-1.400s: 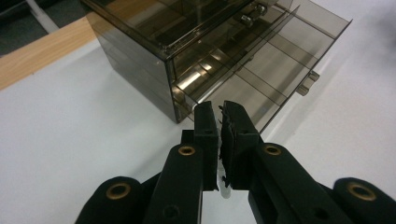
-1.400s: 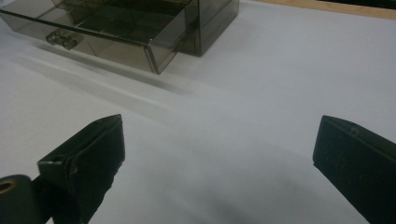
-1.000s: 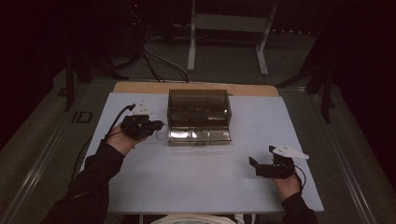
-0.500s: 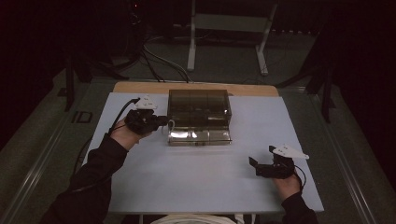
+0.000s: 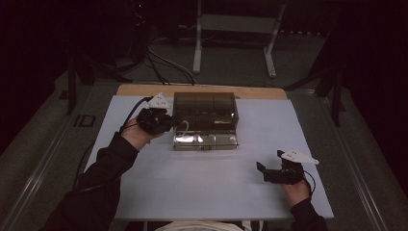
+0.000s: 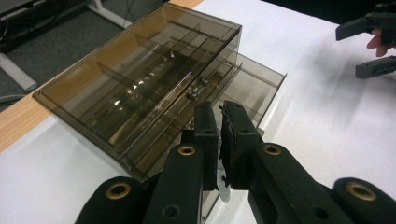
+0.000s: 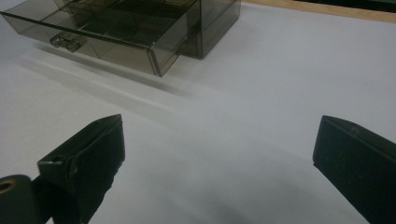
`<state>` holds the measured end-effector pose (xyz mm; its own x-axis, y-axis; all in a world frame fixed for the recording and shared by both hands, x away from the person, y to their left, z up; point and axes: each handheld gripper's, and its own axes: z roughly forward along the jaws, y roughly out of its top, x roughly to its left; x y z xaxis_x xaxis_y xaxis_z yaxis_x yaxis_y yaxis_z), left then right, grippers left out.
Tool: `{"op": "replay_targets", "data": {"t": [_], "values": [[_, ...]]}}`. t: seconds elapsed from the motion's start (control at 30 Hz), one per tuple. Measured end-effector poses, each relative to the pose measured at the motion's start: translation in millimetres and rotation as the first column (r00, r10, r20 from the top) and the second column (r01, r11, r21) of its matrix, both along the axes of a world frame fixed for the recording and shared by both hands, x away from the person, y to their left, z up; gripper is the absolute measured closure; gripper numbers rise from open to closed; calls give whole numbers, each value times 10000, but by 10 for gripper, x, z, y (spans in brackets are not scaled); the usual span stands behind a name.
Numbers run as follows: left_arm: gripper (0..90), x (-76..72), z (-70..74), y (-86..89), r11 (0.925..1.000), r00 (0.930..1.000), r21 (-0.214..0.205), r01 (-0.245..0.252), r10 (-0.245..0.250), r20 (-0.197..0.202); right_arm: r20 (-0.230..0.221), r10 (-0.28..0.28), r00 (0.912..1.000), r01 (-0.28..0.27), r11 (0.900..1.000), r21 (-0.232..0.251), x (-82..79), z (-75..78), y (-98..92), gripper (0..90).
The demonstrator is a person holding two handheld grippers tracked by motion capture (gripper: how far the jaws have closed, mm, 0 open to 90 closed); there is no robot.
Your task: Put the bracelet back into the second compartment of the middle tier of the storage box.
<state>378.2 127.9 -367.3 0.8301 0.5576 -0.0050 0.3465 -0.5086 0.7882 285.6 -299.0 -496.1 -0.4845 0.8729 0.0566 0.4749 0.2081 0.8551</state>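
A smoky see-through drawer box [image 5: 205, 109] [image 6: 140, 79] stands at the back middle of the white table [image 5: 202, 192]. Its bottom drawer [image 5: 206, 140] [image 6: 254, 81] [image 7: 107, 28] is pulled out toward me. My left gripper [image 5: 172, 123] [image 6: 219, 112] hovers at the box's front left corner, above the drawer's left end. It is shut on a thin whitish piece [image 6: 224, 192] that curls out as a pale loop [image 5: 184, 127]. My right gripper [image 5: 263, 171] [image 7: 215, 154] rests open and empty near the table's front right, also seen far off in the left gripper view [image 6: 373, 44].
A bare wooden strip [image 5: 144, 90] runs along the table's back edge. Behind the table, a metal stand [image 5: 233, 29] and loose cables [image 5: 159, 57] lie on the floor. The table surface spreads white between the drawer and the front edge.
My left gripper has moved right and a little up, from the table left of the box to the box's front left corner. The right gripper has stayed still.
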Motion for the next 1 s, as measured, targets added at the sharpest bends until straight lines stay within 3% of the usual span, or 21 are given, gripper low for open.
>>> {"op": "replay_targets", "data": {"t": [0.67,0.87,1.0], "values": [[872,102,39,-238,9941,9938,-227,1058,-1050,371,58,45,10000,-45,9999,110,-4,10,-4,19],[872,120,2,-346,9892,9879,-97,1460,-1453,548,102,97,9999,-98,9999,104,-7,13,-3,19],[872,118,-47,-423,9819,9797,-25,1894,-1888,666,112,118,9999,-119,9999,89,-7,14,-6,19]]}}
